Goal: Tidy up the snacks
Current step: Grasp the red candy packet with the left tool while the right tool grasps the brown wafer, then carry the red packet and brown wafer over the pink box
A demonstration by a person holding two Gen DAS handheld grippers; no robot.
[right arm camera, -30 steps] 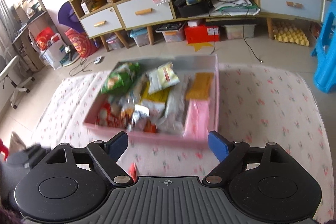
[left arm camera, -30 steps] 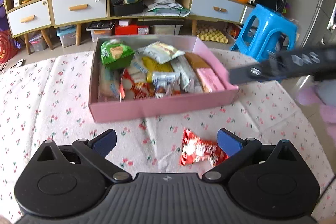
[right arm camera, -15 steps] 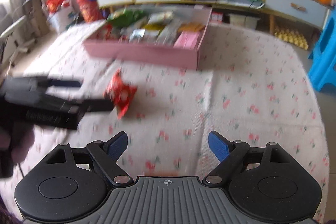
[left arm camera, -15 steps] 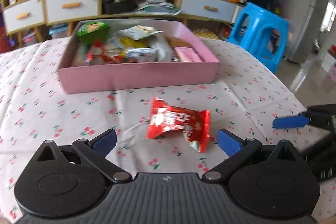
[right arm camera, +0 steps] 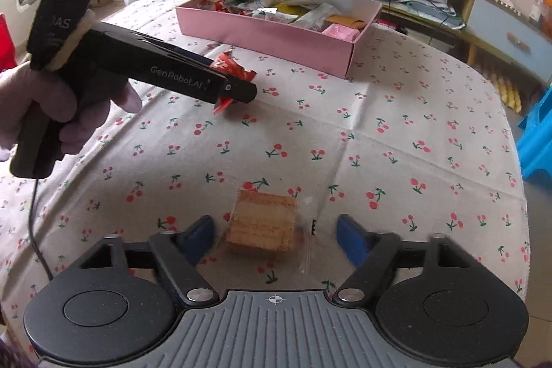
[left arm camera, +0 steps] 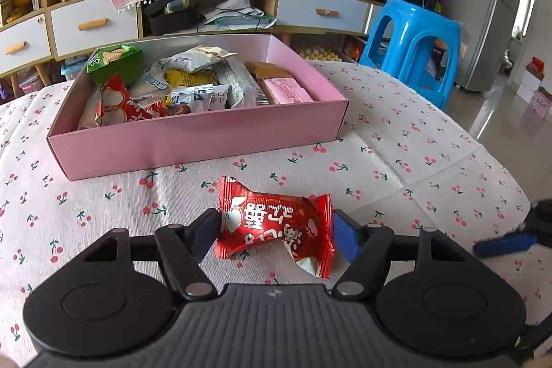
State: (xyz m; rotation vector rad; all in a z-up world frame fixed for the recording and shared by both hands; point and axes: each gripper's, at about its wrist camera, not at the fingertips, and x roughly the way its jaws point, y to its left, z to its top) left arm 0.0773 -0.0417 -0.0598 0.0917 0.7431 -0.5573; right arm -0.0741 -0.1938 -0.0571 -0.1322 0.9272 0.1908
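Spread over the whole table: a cherry-print tablecloth point(left arm camera: 396, 133). On it toward the far side, a pink cardboard box point(left arm camera: 193, 140), heaped with snack packets, among them a green bag point(left arm camera: 114, 62) at the back left corner and a pink wafer bar point(left arm camera: 288, 90) along the right wall. In front of the box, on the cloth, a red candy packet point(left arm camera: 276, 223) with white lettering, caught between the pads of the left gripper point(left arm camera: 276, 231); jaws just drawn in, both pads touching the wrapper's ends. Nearer the table's edge, a clear-wrapped wafer biscuit point(right arm camera: 262, 225) lying flat between the fingers of the right gripper point(right arm camera: 274, 235); jaws just narrowed, half wide, left pad just beside the wafer, right pad apart from it.
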